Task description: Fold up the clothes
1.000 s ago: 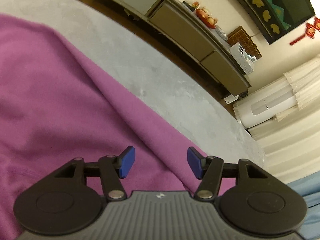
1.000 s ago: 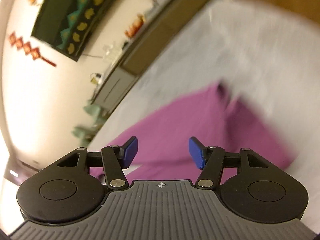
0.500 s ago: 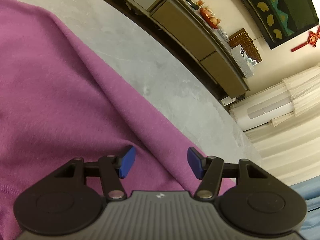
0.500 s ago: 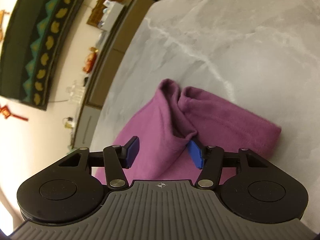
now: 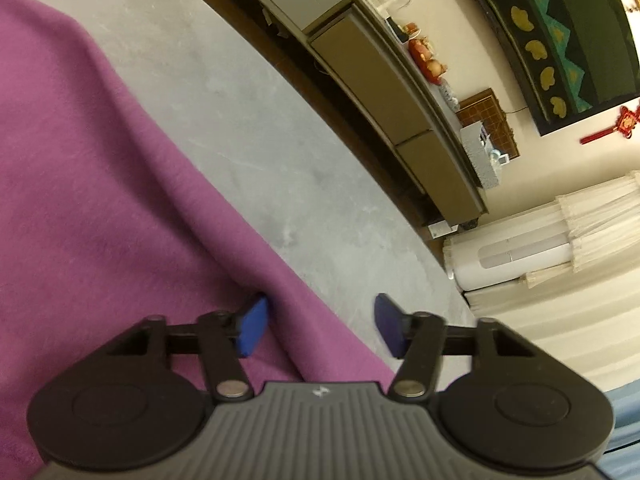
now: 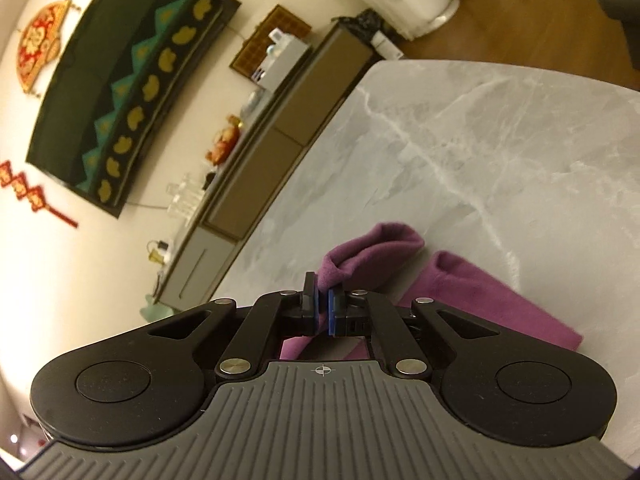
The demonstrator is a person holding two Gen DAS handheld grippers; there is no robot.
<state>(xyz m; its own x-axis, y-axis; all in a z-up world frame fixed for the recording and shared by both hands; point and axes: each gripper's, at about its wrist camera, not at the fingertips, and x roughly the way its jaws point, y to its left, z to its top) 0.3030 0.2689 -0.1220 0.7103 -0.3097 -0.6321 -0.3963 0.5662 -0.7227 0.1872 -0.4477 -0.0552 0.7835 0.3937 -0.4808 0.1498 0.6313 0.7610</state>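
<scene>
A soft purple fleece garment (image 5: 100, 200) lies spread across my grey marble-patterned worktop (image 5: 248, 120), its long edge running diagonally. At the far end, a cuffed sleeve (image 6: 480, 292) lies flat while a bunched fold (image 6: 372, 248) stands lifted, pinched between my right jaws.

One purple garment (image 5: 100, 208) lies on one grey marble table (image 5: 248, 128), and two grippers work it, the left gripper (image 5: 320, 326) and the right gripper (image 6: 323, 306). One long sideboard (image 5: 384, 92) lines the wall under one dark wall hanging (image 6: 120, 96). One white standing appliance (image 5: 516, 258) stands nearby. Two red knot ornaments (image 6: 32, 196) hang there too.
</scene>
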